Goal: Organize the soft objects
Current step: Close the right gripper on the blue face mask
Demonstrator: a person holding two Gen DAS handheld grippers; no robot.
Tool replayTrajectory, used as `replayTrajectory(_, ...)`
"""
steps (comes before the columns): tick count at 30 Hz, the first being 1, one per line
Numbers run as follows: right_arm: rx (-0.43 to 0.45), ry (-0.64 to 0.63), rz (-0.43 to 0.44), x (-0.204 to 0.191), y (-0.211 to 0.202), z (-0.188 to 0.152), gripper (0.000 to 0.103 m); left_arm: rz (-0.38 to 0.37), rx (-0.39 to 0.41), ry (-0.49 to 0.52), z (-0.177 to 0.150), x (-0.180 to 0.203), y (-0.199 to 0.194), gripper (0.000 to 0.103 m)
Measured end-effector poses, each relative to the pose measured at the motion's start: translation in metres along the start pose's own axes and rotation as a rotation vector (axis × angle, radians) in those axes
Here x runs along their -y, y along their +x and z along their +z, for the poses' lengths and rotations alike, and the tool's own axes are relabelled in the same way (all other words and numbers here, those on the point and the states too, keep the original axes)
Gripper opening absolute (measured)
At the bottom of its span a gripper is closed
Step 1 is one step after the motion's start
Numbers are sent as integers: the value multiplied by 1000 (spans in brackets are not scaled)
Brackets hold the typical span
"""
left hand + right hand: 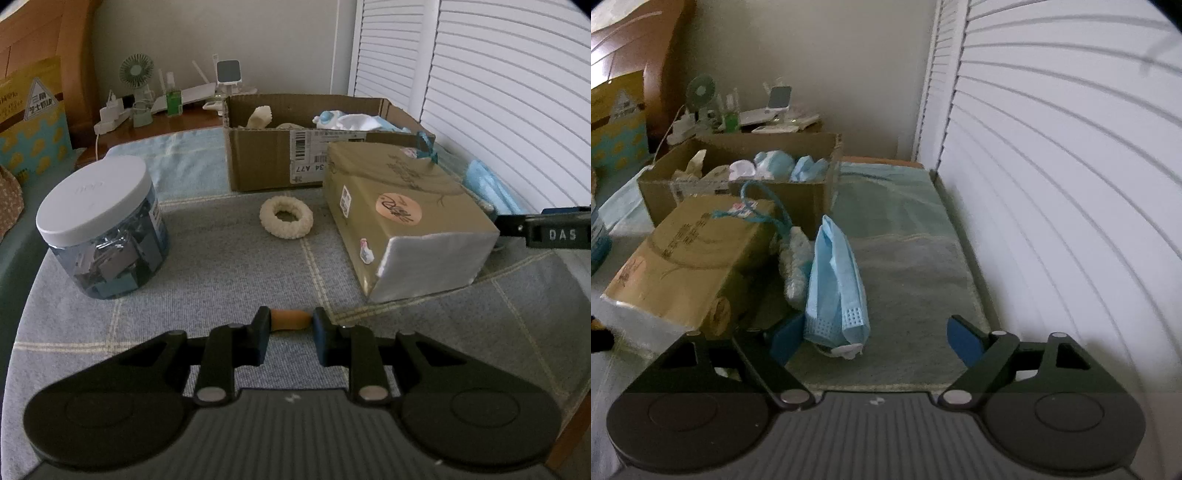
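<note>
The left gripper (290,320) is clamped on a small orange soft piece (290,319), in front of the tissue pack (402,210). The right gripper (875,338) is spread wide, its left finger touching a blue face mask (834,277) lying right of the tissue pack; the cardboard box (746,173) sits behind it

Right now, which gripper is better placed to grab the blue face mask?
Right gripper: jaws open, the pale blue pleated face mask right at its fingertips. Left gripper is shut on a small orange object.

Lidded clip jar (101,225), desk fan (136,72), green bottle (173,99)
</note>
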State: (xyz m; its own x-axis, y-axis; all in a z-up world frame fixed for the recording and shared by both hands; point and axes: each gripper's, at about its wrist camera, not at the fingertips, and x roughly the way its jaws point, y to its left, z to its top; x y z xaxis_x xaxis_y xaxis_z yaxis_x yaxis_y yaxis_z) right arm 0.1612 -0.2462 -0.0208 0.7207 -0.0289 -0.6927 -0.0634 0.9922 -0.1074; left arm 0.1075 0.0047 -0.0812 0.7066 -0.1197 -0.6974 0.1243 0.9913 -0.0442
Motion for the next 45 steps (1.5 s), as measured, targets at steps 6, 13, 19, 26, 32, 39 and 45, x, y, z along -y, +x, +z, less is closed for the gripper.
replayTrajectory(6,8,7,-38,5,-2,2,85,-2,0,-4,0,0,0,23)
replayTrajectory(13,11,16,-65,11,2,7,80,-1,-1,-5,0,-1,0,23)
replayTrajectory(19,21,24,-60,13,2,9,80,0,-1,-4,0,-1,0,23)
replayTrajectory(26,9,14,-34,12,6,2,80,0,-1,-6,1,-1,0,23)
replayTrajectory(32,-8,18,-15,12,22,-1,80,-1,-1,-13,1,-2,-1,23)
replayTrajectory(39,-21,34,-14,17,39,6,72,2,-5,-10,1,-2,-1,23)
replayTrajectory(45,-33,27,-3,18,46,10,56,2,-10,1,3,-1,1,23)
